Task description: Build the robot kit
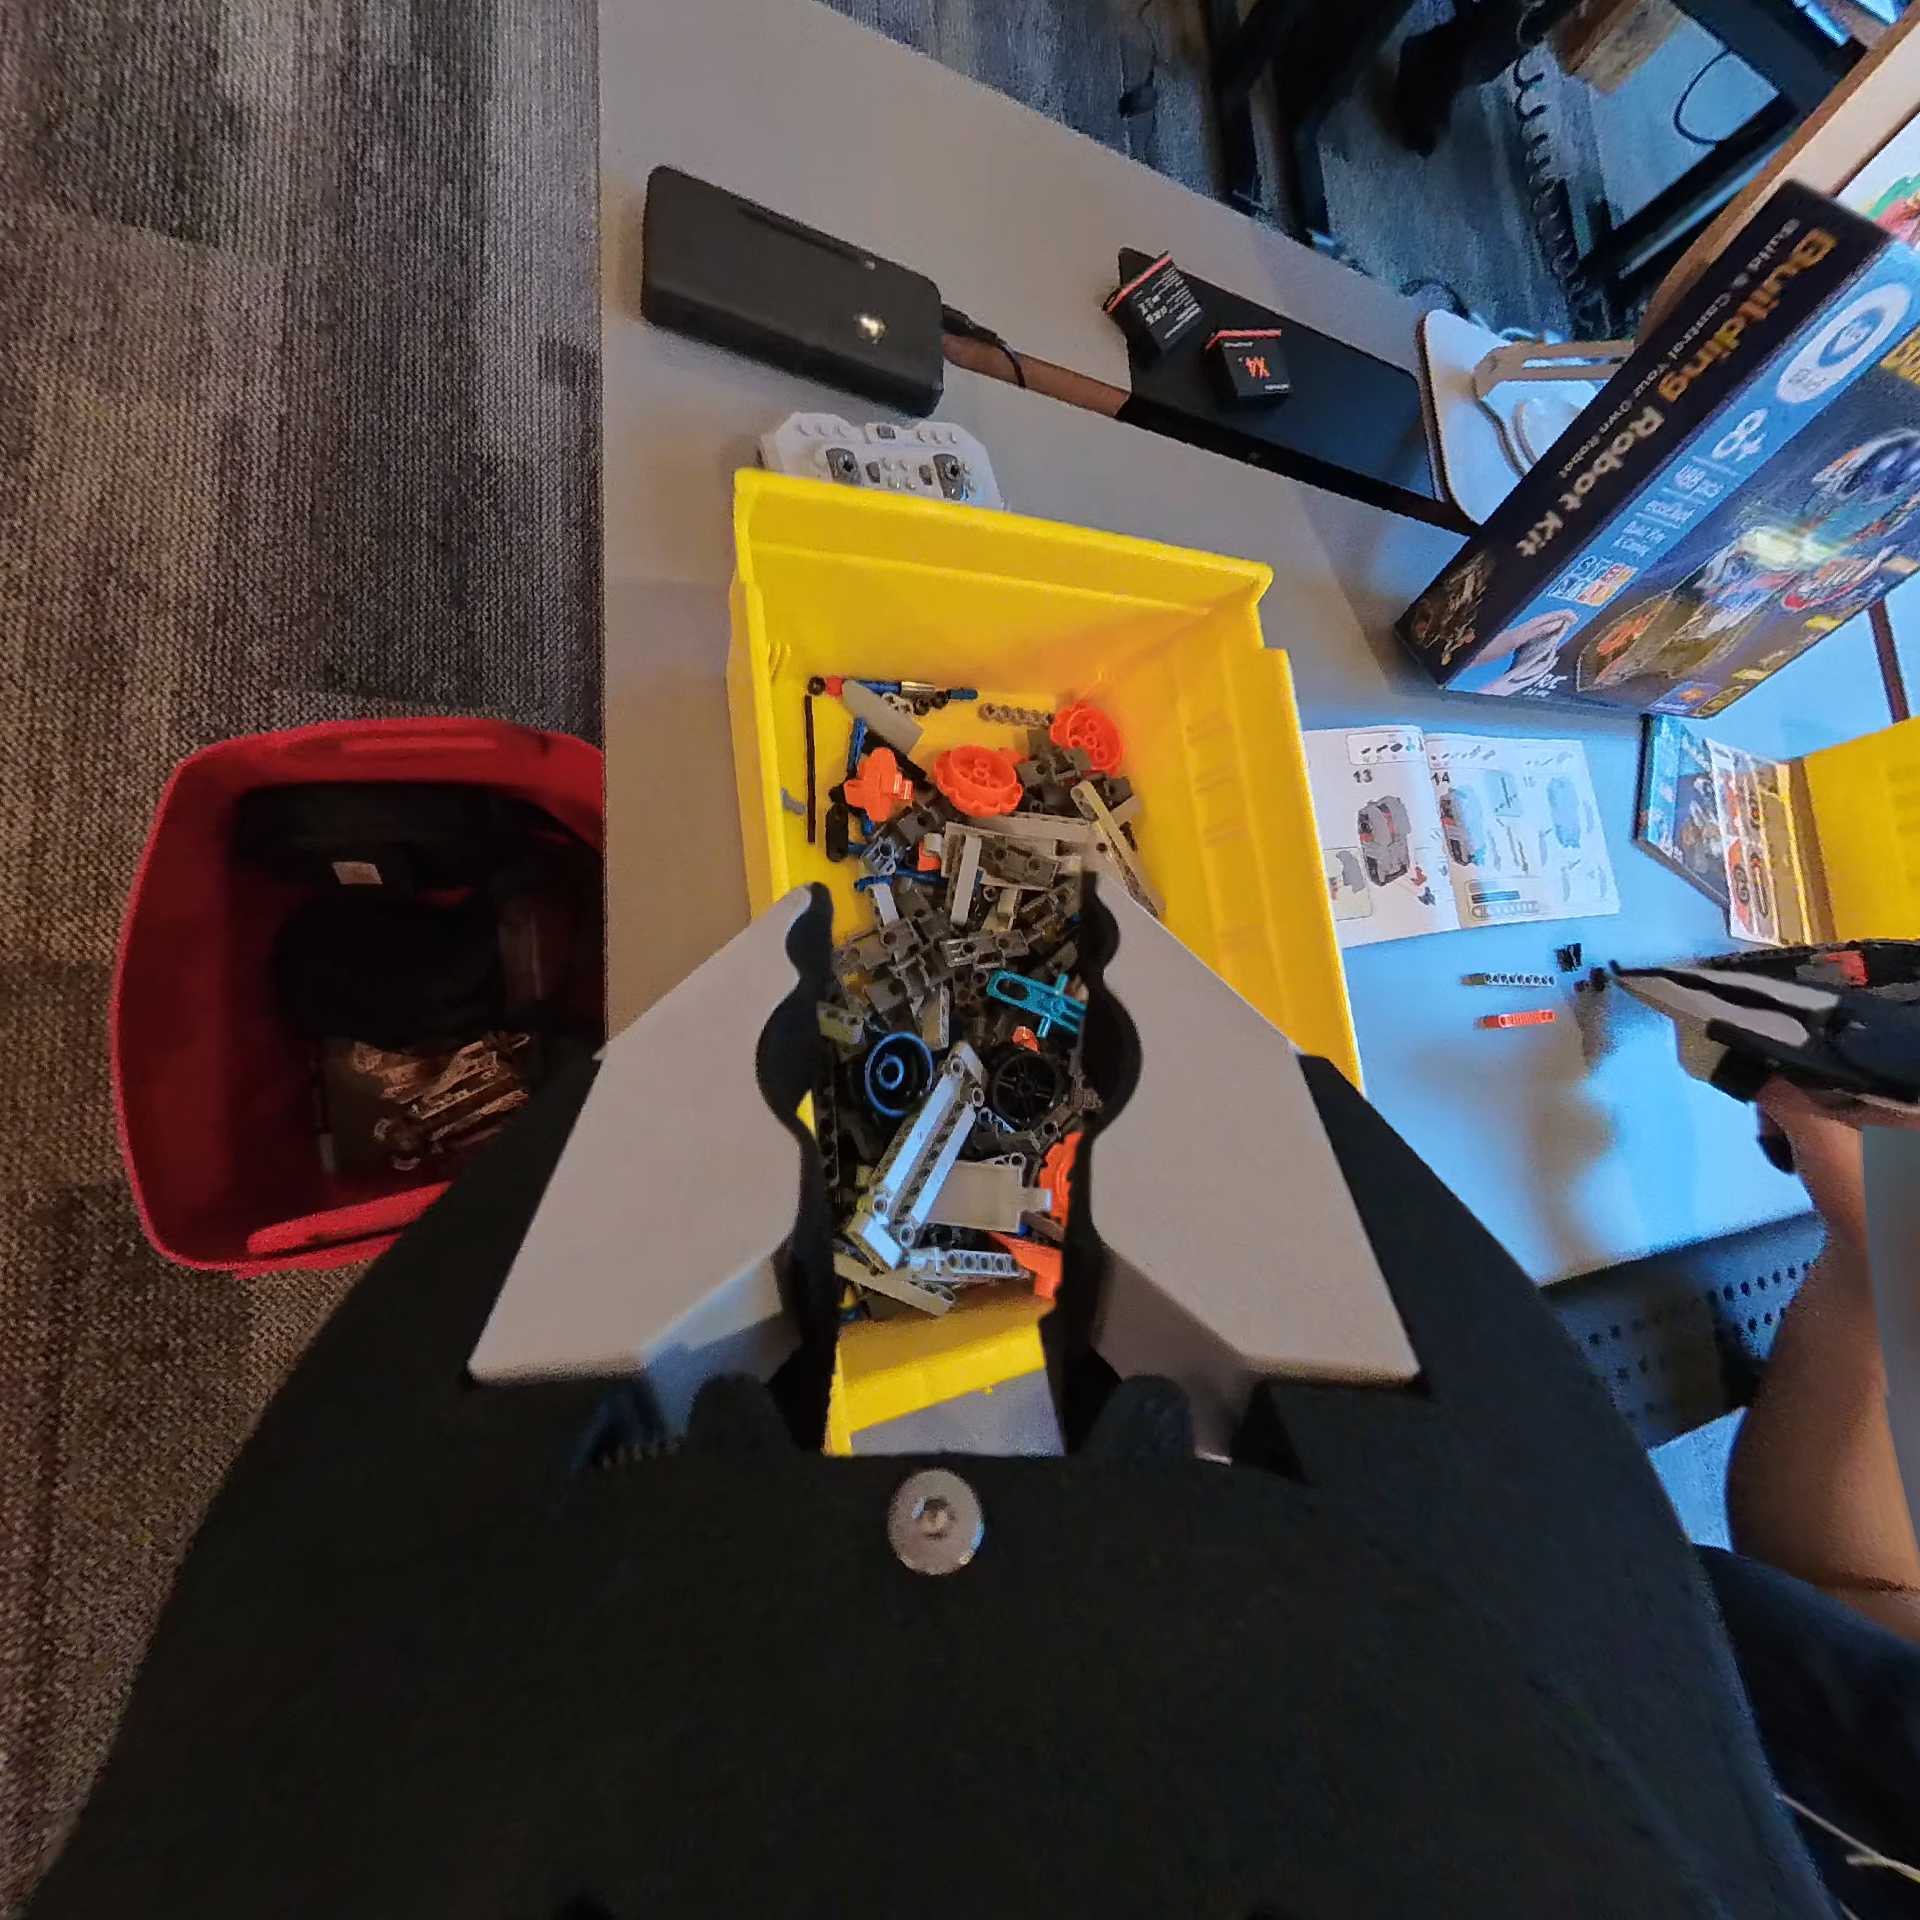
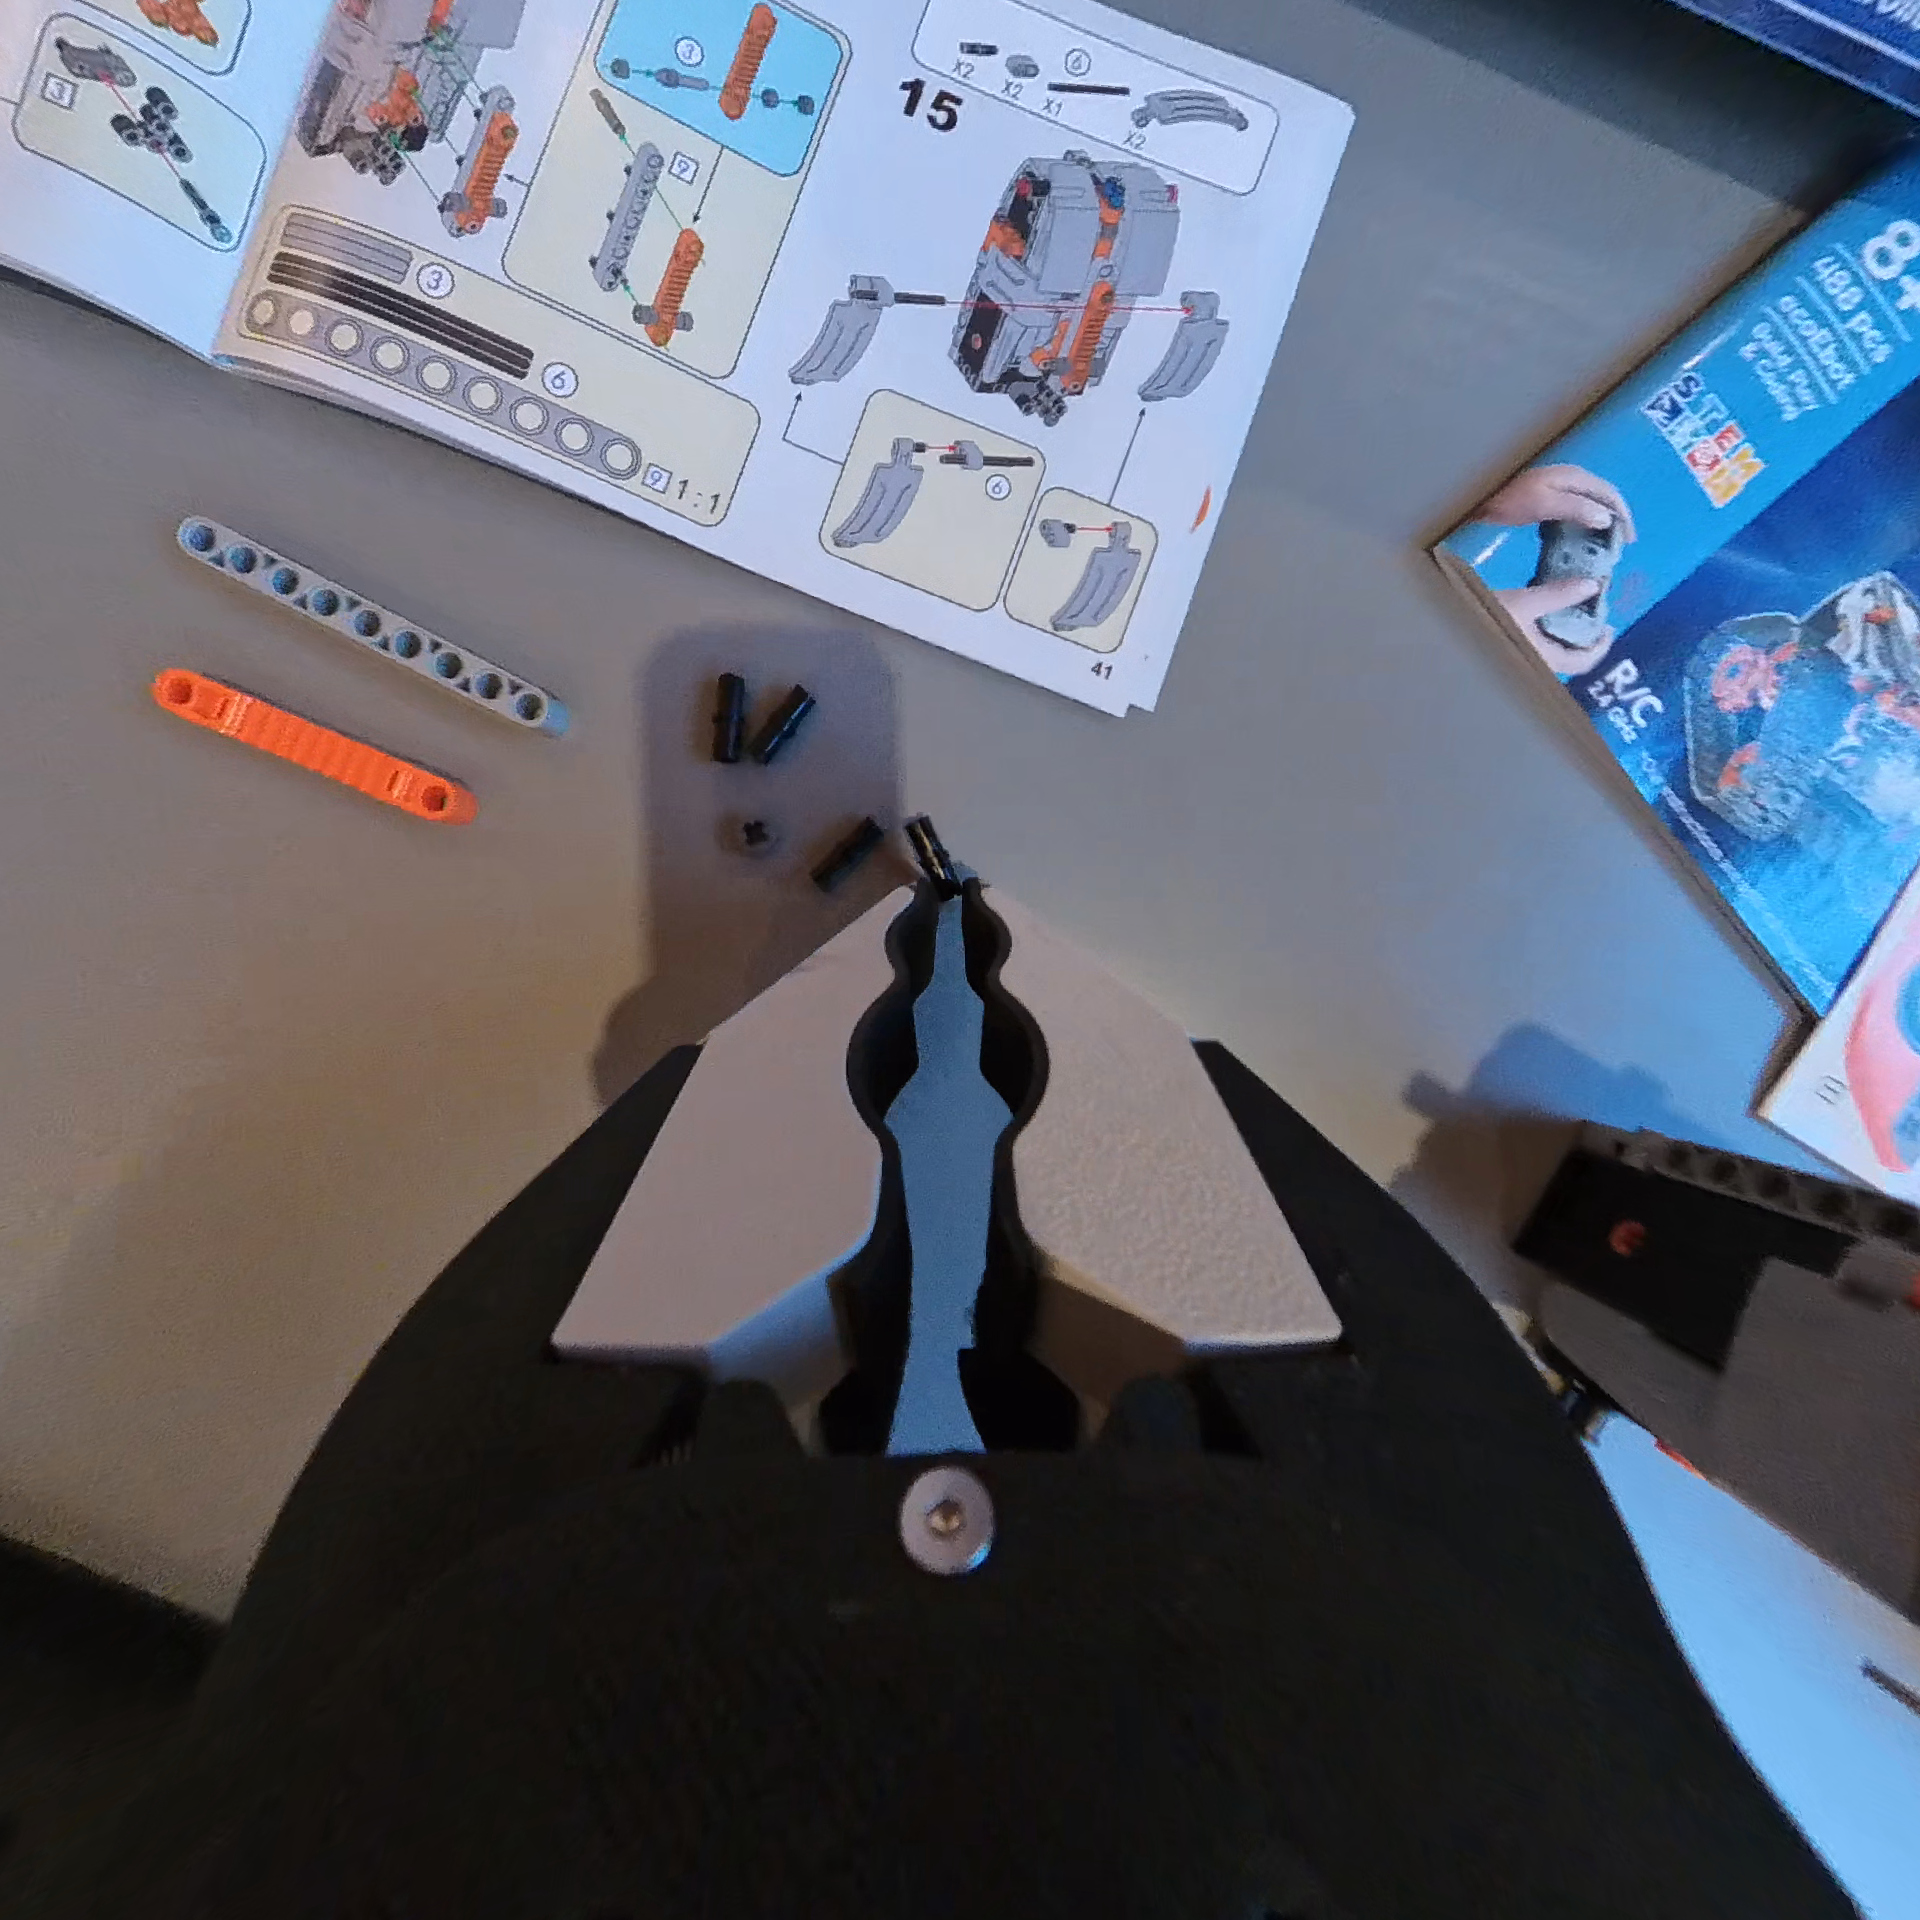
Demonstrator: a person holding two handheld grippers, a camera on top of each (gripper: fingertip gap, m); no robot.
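The left gripper [image 1: 956,914] hangs above a yellow bin [image 1: 997,582] in the centre of the left wrist view; its jaws stand wide apart and hold nothing, and between them one sees the heap of building pieces [image 1: 966,997], grey, black and orange, that fills the lower half of the bin. Only this view shows the red tub [image 1: 197,997] on the carpet at the left of the frame, a black flat device [image 1: 790,291] on the table at the top, and a white part with connectors [image 1: 883,457] just behind the far wall of the bin; at the right edge it shows also the right gripper [image 1: 1621,982], small and far off, held by a hand [image 1: 1829,1132] low over the table.

The right wrist view gives what the other cannot resolve; the right gripper [image 2: 943,883] has its jaws nearly together and pinches a short black pin [image 2: 932,850] at the very tips. Just to the left of the tips lie three more black pins [image 2: 764,719] and a small grey bush [image 2: 754,833] on the grey table [image 2: 312,1039]; further left lie a long grey beam [image 2: 369,623] with holes and, below it, an orange beam [image 2: 312,746], near each other but apart. The open instruction booklet [image 2: 727,312] fills the upper part of the frame, and a blue kit box [image 2: 1714,623] lies at the right; a dark partly built model [image 2: 1714,1299] is at the lower right, blurred.
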